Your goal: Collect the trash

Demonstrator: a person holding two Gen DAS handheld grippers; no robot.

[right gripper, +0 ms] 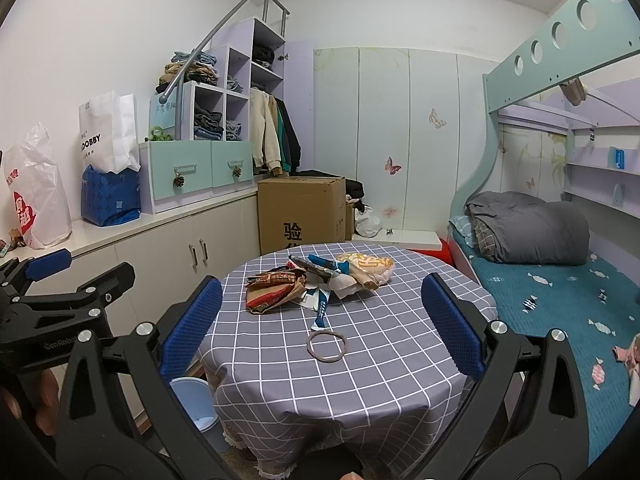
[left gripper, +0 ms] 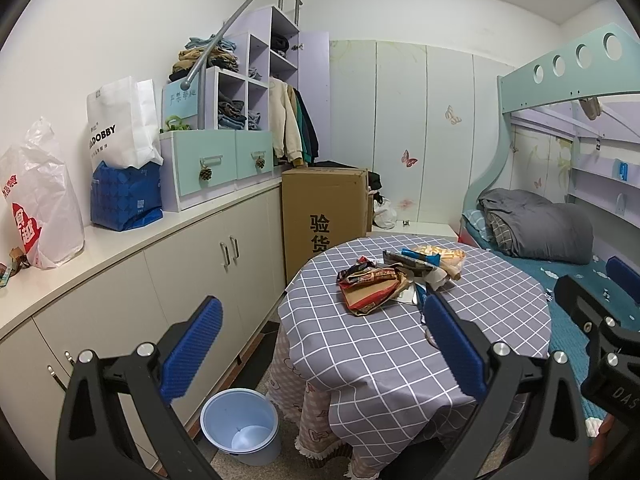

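Your left gripper (left gripper: 322,344) and right gripper (right gripper: 322,322) are both held level before the round table (right gripper: 400,360), jaws spread wide and empty. The trash pile (right gripper: 316,282) lies at the table's centre, well ahead of both. The blue bin (left gripper: 240,426) stands on the floor beside the table, below your left gripper.

Kid's bedroom in home: bunk bed (right gripper: 560,60) w/ bedding, butterfly-sticker wardrobe (right gripper: 400,140), clothes cubbies (left gripper: 240,92).
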